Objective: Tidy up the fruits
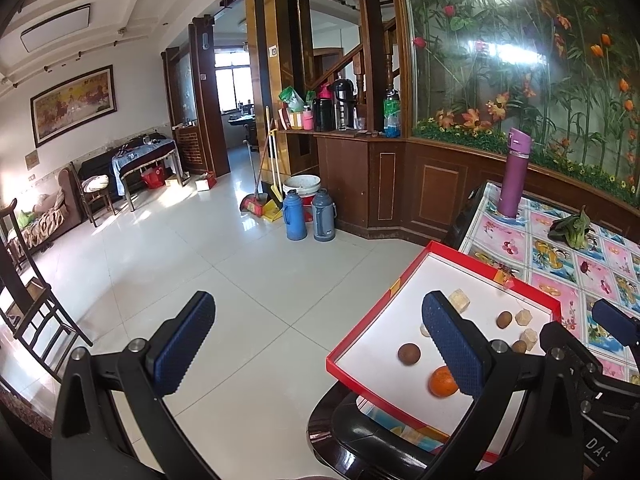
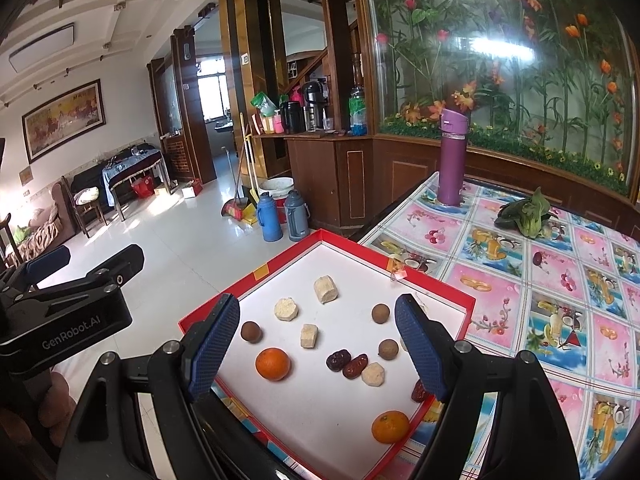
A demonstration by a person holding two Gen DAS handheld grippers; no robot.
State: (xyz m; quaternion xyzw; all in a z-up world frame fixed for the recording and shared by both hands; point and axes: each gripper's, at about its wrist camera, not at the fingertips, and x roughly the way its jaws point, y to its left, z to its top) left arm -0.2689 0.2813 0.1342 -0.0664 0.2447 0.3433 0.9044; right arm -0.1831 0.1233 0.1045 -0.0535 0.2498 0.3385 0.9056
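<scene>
The right hand-held gripper (image 2: 318,344) is held spread and empty above the red tray (image 2: 448,292) on the desk (image 2: 560,280), where oranges (image 2: 273,364), dates (image 2: 347,363) and other fruit are scattered. The left hand-held gripper (image 1: 320,344) is also spread, held beside the tray's edge over the floor (image 1: 240,264).

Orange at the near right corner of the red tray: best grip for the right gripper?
Take that orange across its widest middle, coming straight down from above. It is round, so any jaw axis works, but the red tray rim sits close on its right, blocking a side approach. The right gripper is open above the tray.
</scene>
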